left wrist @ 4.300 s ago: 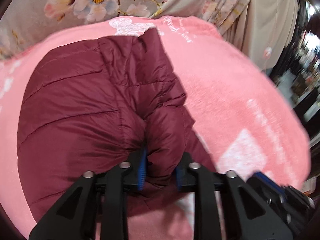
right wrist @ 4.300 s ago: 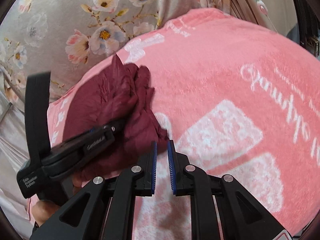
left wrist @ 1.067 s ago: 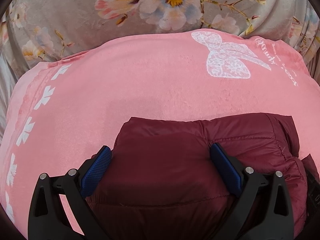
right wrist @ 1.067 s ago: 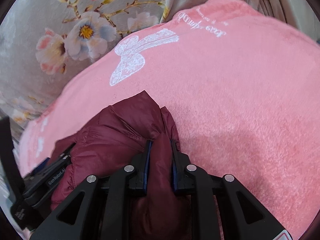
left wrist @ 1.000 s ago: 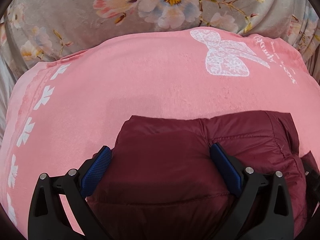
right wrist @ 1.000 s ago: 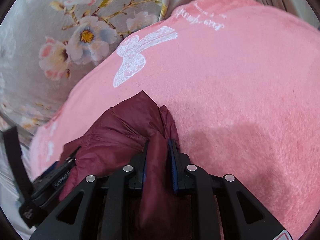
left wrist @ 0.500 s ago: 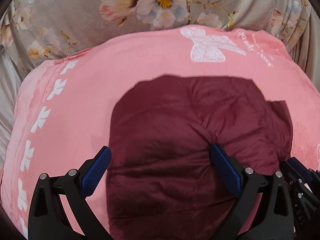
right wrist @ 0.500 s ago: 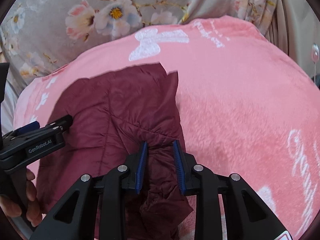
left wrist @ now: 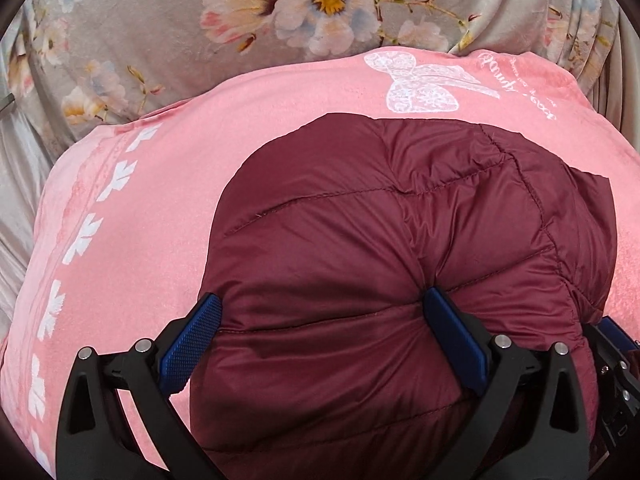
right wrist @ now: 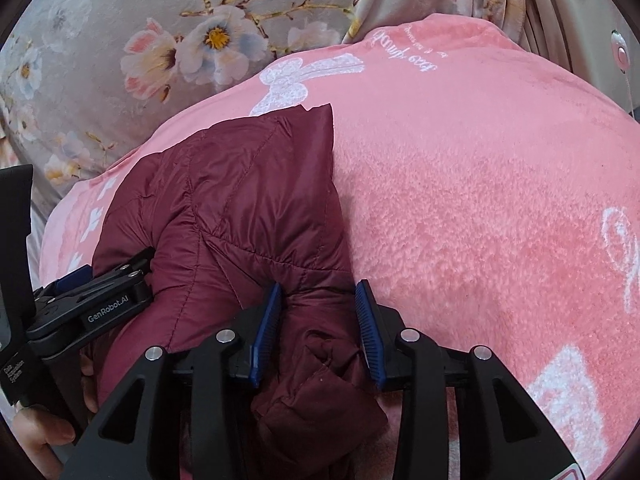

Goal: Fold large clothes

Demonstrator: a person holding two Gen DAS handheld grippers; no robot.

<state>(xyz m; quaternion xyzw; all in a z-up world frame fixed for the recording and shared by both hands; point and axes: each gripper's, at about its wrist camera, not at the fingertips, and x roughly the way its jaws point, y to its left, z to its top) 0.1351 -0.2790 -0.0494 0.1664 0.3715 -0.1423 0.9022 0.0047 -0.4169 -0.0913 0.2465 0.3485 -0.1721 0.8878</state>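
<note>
Left hand-held gripper [left wrist: 320, 334]: spread wide, blue pads [left wrist: 191, 338] well apart, straddling the near bulge of the maroon puffer jacket [left wrist: 400, 248]. Right pad pressed into a crease of the quilting, left pad just beside the jacket's left edge; no clamping, only contact at the sides. Released, then, with fabric lying between the fingers.

Right hand-held gripper [right wrist: 320, 328]: partly parted, pads [right wrist: 267, 330] on either side of a bunched fold at the jacket's near right corner. Fabric filling the gap and touching both pads, yet impossible to tell whether pinched or merely lying between them.

Jacket spread flat on the pink blanket [right wrist: 500, 208], toward its far left part, far hem just short of the white bow print [left wrist: 420, 84]. Right edge straight, left edge rounded and puffed.

Floral grey cover [left wrist: 180, 40] beyond the blanket's far edge. Seen from the right wrist, left hand-held gripper at the jacket's left side, bare fingers [right wrist: 44, 436] beneath its handle.
</note>
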